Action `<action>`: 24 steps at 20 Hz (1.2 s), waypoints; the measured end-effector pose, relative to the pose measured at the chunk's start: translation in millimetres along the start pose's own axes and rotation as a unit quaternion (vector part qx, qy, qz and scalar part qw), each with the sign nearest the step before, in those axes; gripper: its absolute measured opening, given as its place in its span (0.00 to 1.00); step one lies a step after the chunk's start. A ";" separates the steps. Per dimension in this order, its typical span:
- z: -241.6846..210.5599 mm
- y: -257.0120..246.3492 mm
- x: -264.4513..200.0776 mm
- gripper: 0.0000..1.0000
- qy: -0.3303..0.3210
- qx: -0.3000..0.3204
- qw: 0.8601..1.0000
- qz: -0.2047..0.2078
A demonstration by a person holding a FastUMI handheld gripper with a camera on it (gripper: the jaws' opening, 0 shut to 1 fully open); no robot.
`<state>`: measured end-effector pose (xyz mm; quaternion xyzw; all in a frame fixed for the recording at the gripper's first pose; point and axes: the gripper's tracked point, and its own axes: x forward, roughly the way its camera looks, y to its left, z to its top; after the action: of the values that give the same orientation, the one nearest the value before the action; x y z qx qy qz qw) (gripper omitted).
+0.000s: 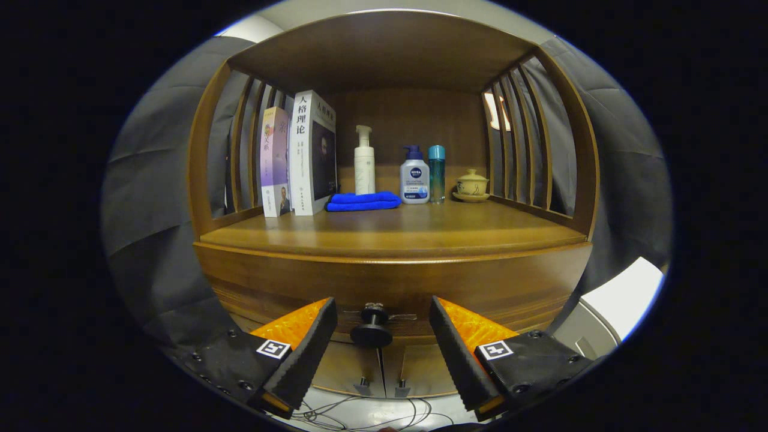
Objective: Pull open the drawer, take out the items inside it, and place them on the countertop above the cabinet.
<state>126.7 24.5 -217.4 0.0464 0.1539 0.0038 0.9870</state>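
- Between the gripper [381,324] fingers [306,348], low on the cabinet front: drawer [390,288] shut, its dark round knob [372,333] sticking out toward the camera.
- Jaws wide, one on either side of the knob, touching nothing.
- Just above the drawer: wooden table [396,231], closed in by slatted sides and a roof board.
- Near the back of the table, middle: folded blue cloth [363,201], with a white pump bottle [364,163] upright behind it.
- Right of the cloth: white bottle [414,178] with blue pump; round dark badge, lettering too small to make out.
- Beside it: slim teal bottle [437,173], then a lidded cream cup [472,183] on a saucer.
- Left of the cloth: two books [298,157] upright, Chinese characters on spines and covers.
- Below the drawer: two small cupboard door pulls [380,384], cables [366,414] on the pale floor.
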 end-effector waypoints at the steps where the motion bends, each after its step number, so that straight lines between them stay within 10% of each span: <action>1: -4.1 0.5 2.7 0.96 0.002 -0.001 1.000 -0.003; 7: -21.9 6.8 13.2 0.93 0.012 -0.009 1.000 -0.005; 14: -28.1 11.7 21.1 0.49 0.019 -0.019 1.000 -0.016; 24: -29.6 10.9 22.2 0.25 0.028 -0.043 0.999 -0.002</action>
<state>138.9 38.6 -251.2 0.0032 0.1817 0.0093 0.9833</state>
